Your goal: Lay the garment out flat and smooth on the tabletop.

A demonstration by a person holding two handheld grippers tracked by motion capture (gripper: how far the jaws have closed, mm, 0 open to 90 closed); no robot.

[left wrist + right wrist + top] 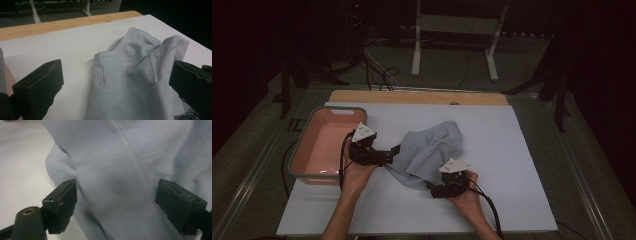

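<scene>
1. The left gripper (396, 150) stands wide open, gripping nothing; the crumpled pale blue garment (432, 150) lies just ahead, between its 2 jaws.
2. The right gripper (432, 190) is open too, its jaws straddling the garment's ribbed fold without pressing it.
3. A pink tub (307, 145) sits behind the left gripper.

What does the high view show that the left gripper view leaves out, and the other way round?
High view alone: the pink tub at the table's left, both hands, and the right tongs at the near edge of the pale blue garment. Left gripper view alone: the garment's ribbed knit and a row of small holes, seen between the open left tongs. Both share the garment on the white sheet and the wooden table edge.
</scene>
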